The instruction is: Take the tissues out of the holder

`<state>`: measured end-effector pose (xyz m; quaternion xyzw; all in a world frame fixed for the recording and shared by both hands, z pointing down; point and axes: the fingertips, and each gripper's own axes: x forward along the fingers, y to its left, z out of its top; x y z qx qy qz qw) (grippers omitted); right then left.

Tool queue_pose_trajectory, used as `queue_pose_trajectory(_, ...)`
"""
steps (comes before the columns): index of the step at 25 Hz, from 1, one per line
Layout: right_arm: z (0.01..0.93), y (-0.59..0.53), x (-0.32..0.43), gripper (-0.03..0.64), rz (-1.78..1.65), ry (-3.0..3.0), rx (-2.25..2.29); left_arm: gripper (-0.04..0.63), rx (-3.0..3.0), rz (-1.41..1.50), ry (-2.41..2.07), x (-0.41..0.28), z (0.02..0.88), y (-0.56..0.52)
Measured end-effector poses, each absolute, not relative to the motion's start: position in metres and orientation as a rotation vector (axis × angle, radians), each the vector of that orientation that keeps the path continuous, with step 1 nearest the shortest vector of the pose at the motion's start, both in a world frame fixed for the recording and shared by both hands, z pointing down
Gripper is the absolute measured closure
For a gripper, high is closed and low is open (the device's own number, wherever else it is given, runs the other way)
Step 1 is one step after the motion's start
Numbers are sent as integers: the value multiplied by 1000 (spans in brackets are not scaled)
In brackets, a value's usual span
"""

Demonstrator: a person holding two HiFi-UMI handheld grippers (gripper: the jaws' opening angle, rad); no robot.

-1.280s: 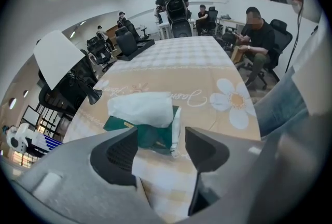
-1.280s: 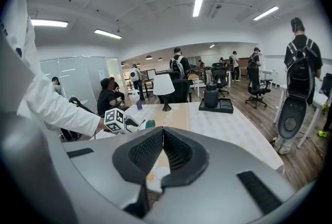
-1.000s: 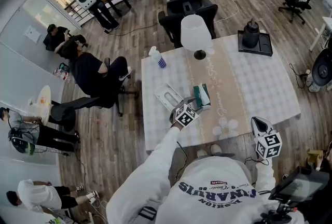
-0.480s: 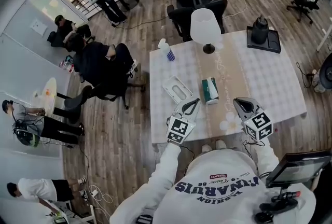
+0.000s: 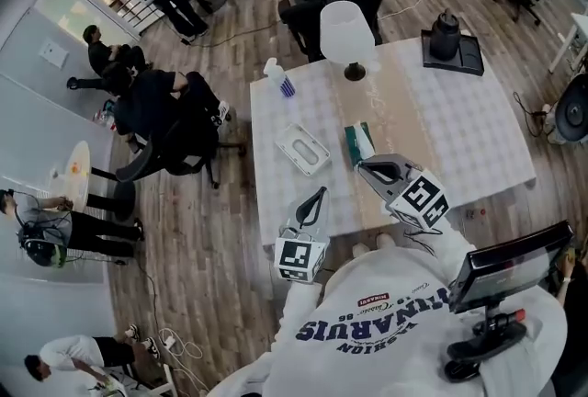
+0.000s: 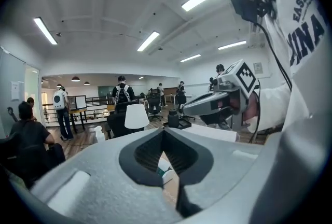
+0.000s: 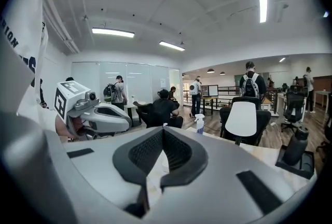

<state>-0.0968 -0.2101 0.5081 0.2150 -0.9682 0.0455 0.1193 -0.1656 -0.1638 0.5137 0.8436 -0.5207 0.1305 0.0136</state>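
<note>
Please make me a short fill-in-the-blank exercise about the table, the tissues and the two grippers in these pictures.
1. The left gripper and the right gripper both have their jaws ___ and empty.
2. In the head view, the tissue pack lies to the ___ of the holder.
3. The lamp has a ___ shade.
Missing words: shut; right; white.
</note>
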Motion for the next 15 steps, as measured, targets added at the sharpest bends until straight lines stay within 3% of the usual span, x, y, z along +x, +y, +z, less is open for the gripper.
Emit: queue_pose_trajectory(15, 509, -209, -104, 611, 97, -2848, 625, 592, 2526, 303, -1685, -200, 519, -159)
